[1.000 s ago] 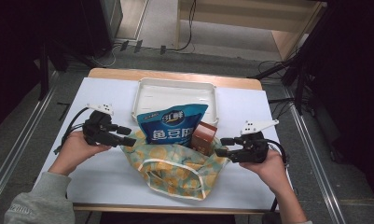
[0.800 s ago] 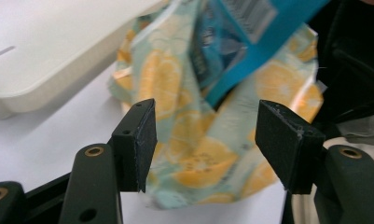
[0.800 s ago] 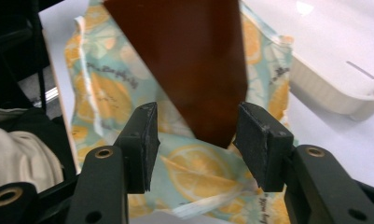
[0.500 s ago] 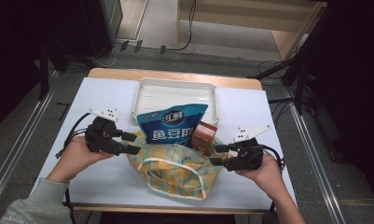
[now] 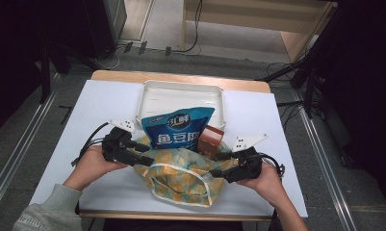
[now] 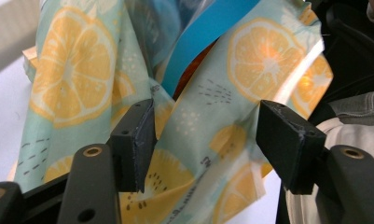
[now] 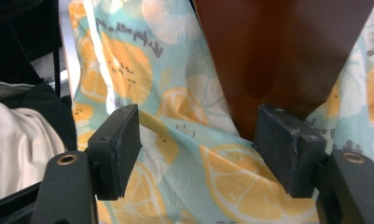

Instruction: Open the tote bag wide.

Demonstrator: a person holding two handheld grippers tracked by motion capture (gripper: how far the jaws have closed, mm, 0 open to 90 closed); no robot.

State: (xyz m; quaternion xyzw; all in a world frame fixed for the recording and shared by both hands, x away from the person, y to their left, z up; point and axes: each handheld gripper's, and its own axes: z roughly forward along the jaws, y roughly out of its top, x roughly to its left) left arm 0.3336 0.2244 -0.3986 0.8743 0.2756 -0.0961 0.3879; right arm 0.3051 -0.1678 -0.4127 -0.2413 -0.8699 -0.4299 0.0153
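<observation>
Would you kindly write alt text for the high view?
Two hand-held black grippers, left and right, flank a lemon-print fabric bag holding a blue snack pouch and brown box, before a white plastic tray.

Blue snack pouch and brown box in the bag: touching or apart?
Touching. In the high view the brown box leans against the right edge of the blue snack pouch, no gap between them, both standing in the lemon-print bag.

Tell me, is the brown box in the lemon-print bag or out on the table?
In the bag. The brown box stands in the mouth of the lemon-print bag beside the blue pouch, its top sticking out.
</observation>
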